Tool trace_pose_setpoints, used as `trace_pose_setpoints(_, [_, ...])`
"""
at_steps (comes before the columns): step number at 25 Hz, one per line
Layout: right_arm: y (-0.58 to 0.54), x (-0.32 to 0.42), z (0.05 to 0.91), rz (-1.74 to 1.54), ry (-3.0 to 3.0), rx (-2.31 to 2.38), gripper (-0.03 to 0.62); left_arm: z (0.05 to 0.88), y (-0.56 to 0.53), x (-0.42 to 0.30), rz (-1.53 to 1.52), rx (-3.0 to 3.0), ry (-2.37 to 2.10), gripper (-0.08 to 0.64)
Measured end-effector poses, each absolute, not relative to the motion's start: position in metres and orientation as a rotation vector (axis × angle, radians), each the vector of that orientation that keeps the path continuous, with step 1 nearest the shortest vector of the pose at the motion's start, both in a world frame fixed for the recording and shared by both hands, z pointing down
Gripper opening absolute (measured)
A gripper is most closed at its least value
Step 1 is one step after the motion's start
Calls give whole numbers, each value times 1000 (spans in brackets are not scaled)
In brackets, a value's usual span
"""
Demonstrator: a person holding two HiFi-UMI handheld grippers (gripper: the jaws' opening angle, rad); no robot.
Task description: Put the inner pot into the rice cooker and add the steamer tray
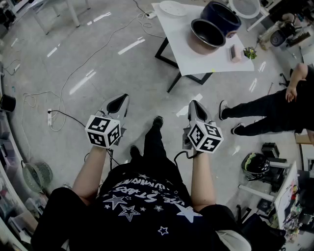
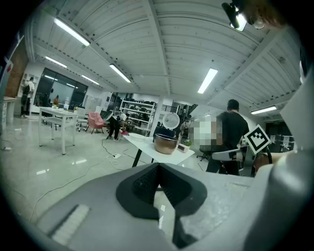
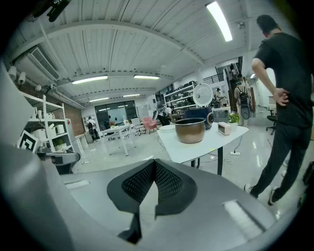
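Note:
The copper inner pot (image 1: 207, 33) stands on a white table (image 1: 196, 59) far ahead of me, next to the dark blue rice cooker (image 1: 224, 13), whose round white lid (image 3: 202, 94) is raised. A white steamer tray (image 1: 172, 7) lies at the table's far corner. My left gripper (image 1: 117, 104) and right gripper (image 1: 196, 110) hang side by side above the floor, well short of the table. Both are shut with nothing between the jaws. The left gripper view shows the left gripper (image 2: 159, 165) aimed at the pot (image 2: 165, 143). In the right gripper view the right gripper (image 3: 154, 161) faces the pot (image 3: 190, 130).
A person in black (image 1: 267, 110) stands right of the table. Cables (image 1: 59, 117) trail over the shiny floor. A small pink-and-white box (image 1: 235, 53) and a plant (image 1: 250, 52) sit on the table's near edge. A fan (image 1: 37, 175) and a helmet (image 1: 255, 165) lie at the sides.

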State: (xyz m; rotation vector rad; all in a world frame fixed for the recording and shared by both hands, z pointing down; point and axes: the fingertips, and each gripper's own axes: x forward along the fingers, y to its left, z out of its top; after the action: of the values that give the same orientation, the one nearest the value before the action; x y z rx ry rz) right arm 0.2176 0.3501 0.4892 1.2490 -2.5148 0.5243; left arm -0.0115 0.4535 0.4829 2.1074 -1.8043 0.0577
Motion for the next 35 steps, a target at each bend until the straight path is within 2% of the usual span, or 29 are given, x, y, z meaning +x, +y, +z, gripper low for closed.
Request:
trace_pose_setpoints(12, [356, 207, 513, 543, -2475, 1215, 24, 509, 464, -24, 105, 2028, -1799, 0])
trace_pose_setpoints(24, [314, 205, 476, 571, -2605, 1264, 26, 467, 428, -25, 71, 2110, -1857, 5])
trace_pose_setpoints(26, [301, 206, 470, 590, -2628, 1263, 42, 457, 415, -22, 62, 2137, -1860, 67])
trace_pose_setpoints(29, [280, 202, 469, 624, -2650, 1225, 183, 449, 391, -18, 45, 2161, -1844, 199])
trace_pose_setpoints(31, [262, 197, 472, 655, -2652, 1191, 247, 447, 371, -16, 46, 2165, -1834, 283])
trace_pose_setpoints(35, [215, 192, 479, 727, -2624, 1178, 359, 449, 323, -13, 31, 2170, -1777, 385])
